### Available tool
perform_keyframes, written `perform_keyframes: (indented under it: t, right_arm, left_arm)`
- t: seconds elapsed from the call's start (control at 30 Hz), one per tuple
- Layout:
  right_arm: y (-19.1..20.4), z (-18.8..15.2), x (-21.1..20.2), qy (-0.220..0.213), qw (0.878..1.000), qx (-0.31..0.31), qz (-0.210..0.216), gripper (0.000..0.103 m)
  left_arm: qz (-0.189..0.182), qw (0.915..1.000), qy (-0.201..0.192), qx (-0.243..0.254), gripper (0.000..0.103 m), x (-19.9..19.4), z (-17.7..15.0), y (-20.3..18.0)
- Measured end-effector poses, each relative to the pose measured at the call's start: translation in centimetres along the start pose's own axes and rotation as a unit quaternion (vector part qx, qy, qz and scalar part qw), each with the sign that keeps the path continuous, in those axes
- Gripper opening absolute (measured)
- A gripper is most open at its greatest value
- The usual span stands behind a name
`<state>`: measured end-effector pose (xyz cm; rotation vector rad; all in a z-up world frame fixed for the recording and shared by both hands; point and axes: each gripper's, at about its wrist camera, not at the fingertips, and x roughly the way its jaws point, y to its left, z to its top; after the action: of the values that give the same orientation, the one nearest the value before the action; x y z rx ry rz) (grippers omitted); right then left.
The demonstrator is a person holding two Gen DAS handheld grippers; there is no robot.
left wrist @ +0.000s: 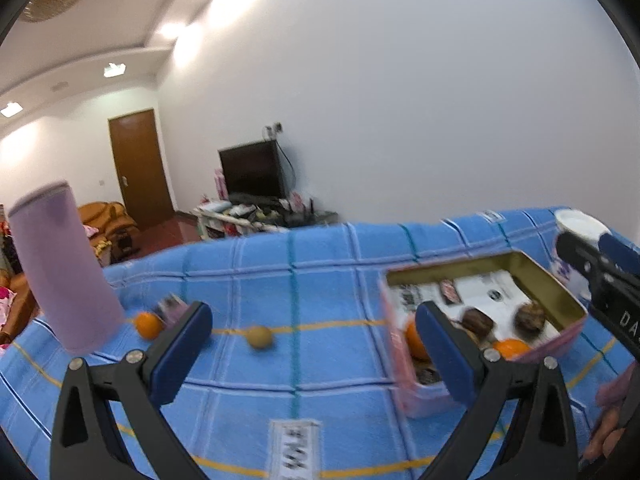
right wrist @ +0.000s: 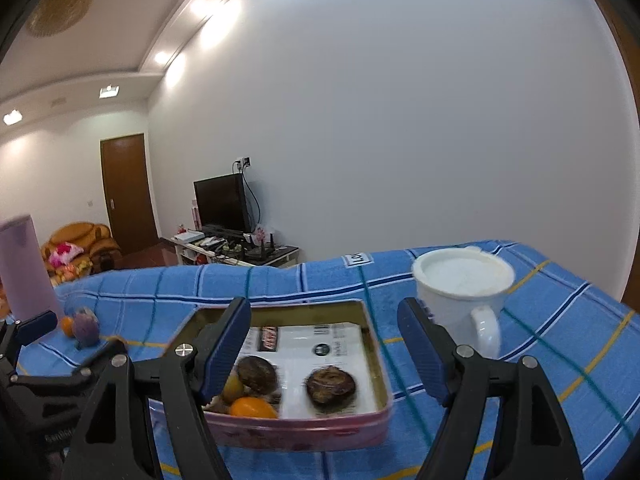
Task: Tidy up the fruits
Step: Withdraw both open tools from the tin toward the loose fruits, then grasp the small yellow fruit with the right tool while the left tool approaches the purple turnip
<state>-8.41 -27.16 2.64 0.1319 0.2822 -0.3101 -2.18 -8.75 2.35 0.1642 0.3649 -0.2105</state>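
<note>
While both tools gape wide and empty, your left tool (left wrist: 316, 344) faces the loose yellow-brown fruit (left wrist: 259, 337), lying left of the pink tin (left wrist: 404, 376) (small, round, likely to roll); pinch its middle gently.

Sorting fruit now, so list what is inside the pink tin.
The pink tin holds an orange, two dark round pieces, a candy bar and printed paper. The right gripper's finger hides its near-left corner.
</note>
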Motion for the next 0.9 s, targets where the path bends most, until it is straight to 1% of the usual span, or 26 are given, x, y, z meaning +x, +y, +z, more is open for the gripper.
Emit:
perform_keyframes:
  t: [0.1, 0.2, 0.23, 0.27, 0.33, 0.47, 0.57, 0.73, 0.83, 0.9]
  right_arm:
    - [1.6, -0.4, 0.5, 0.003, 1.000, -0.006, -0.004, 0.077]
    - [3.5, -0.9, 0.9, 0.016, 1.000, -0.024, -0.003, 0.077]
    - [4.2, -1.0, 0.9, 0.017, 1.000, -0.025, 0.004, 0.077]
    - [4.8, -1.1, 0.8, 0.019, 1.000, -0.020, 0.012, 0.077]
    - [5.9, -1.2, 1.0, 0.029, 0.999, -0.014, 0.025, 0.077]
    - [8.4, -1.6, 1.8, 0.041, 0.998, -0.004, 0.036, 0.077]
    - [10.1, -1.7, 2.2, 0.044, 0.998, -0.008, 0.044, 0.077]
    - [13.0, -2.2, 2.5, 0.054, 0.997, -0.012, 0.062, 0.077]
    - [14.0, -2.4, 2.6, 0.054, 0.996, -0.009, 0.066, 0.077]
    - [14.6, -2.5, 2.9, 0.056, 0.996, -0.009, 0.069, 0.077]
  left_arm:
    - [0.024, 0.9992, -0.025, 0.018, 0.103, 0.1, -0.3, 1.5]
    - [0.038, 0.9979, -0.040, 0.035, 0.103, 0.4, -1.2, 2.7]
    - [0.041, 0.9975, -0.041, 0.041, 0.103, 0.5, -1.5, 3.1]
    - [0.043, 0.9975, -0.037, 0.044, 0.103, 0.6, -1.7, 3.3]
    - [0.033, 0.9986, -0.031, 0.029, 0.103, 0.7, -1.8, 4.2]
    - [0.023, 0.9993, -0.021, 0.018, 0.103, 0.8, -1.8, 5.5]
    - [0.020, 0.9996, -0.014, 0.015, 0.103, 1.1, -1.8, 6.4]
    - [0.016, 0.9997, 0.005, -0.016, 0.103, 2.0, -2.0, 8.9]
    - [0.020, 0.9995, 0.007, -0.025, 0.103, 2.1, -2.3, 10.3]
    - [0.029, 0.9993, 0.006, -0.024, 0.103, 2.2, -2.4, 11.0]
